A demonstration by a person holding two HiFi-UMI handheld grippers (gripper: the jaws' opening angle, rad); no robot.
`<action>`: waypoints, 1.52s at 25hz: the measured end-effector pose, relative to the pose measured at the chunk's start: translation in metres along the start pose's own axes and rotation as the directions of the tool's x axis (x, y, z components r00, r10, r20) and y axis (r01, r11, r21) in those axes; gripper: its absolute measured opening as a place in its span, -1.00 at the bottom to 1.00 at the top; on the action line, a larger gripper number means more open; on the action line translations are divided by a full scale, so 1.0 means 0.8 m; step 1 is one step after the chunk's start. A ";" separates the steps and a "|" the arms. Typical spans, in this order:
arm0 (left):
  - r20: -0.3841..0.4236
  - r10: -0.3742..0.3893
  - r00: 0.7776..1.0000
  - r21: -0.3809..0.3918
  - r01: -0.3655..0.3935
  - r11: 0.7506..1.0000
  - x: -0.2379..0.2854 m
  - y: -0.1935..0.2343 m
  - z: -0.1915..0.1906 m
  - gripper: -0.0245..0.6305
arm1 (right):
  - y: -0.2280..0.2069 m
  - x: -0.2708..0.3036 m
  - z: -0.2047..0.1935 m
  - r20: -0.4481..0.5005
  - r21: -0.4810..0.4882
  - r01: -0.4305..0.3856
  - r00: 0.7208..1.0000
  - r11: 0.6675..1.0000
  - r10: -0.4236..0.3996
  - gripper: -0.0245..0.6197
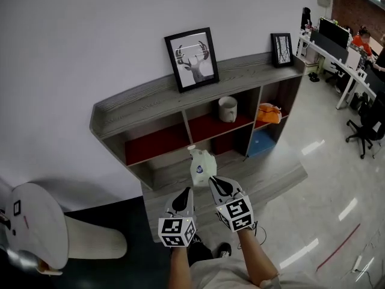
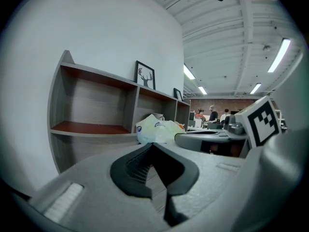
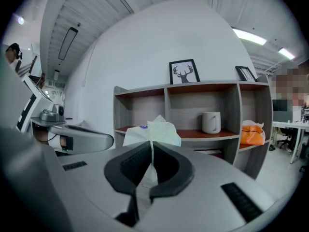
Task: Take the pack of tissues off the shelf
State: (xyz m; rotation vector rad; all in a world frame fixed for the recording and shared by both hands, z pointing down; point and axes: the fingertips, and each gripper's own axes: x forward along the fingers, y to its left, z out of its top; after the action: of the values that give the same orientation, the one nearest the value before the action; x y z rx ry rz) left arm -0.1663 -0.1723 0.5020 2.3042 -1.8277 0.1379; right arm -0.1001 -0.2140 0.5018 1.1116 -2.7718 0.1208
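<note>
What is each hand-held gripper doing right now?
Left hand-held gripper: closed, empty.
Right hand-held gripper: closed on the pack of tissues.

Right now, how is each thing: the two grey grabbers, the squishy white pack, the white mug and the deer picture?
Grey right gripper: shut on the soft white pack of tissues.
Grey left gripper: shut, empty.
Pack of tissues: off the grey wooden shelf, held up in front of it.
Plain white mug: upright in the middle compartment.
Black-framed deer picture: standing on the shelf's top.
</note>
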 end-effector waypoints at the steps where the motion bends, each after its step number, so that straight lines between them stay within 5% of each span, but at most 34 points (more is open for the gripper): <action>1: 0.002 0.000 1.000 0.005 0.000 1.000 0.000 -0.001 0.002 -0.90 | -0.001 -0.002 0.001 0.001 -0.002 -0.001 1.000 1.000 0.001 -0.87; 38: 0.037 0.000 0.999 -0.007 0.001 1.000 -0.011 -0.015 0.006 -0.90 | -0.003 -0.033 -0.002 -0.007 -0.028 -0.004 1.000 1.000 0.003 -0.87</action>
State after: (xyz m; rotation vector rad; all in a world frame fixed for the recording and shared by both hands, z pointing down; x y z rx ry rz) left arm -0.1574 -0.1622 0.4943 2.3177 -1.8424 0.0887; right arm -0.0798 -0.1976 0.4990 1.0974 -2.7605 0.0856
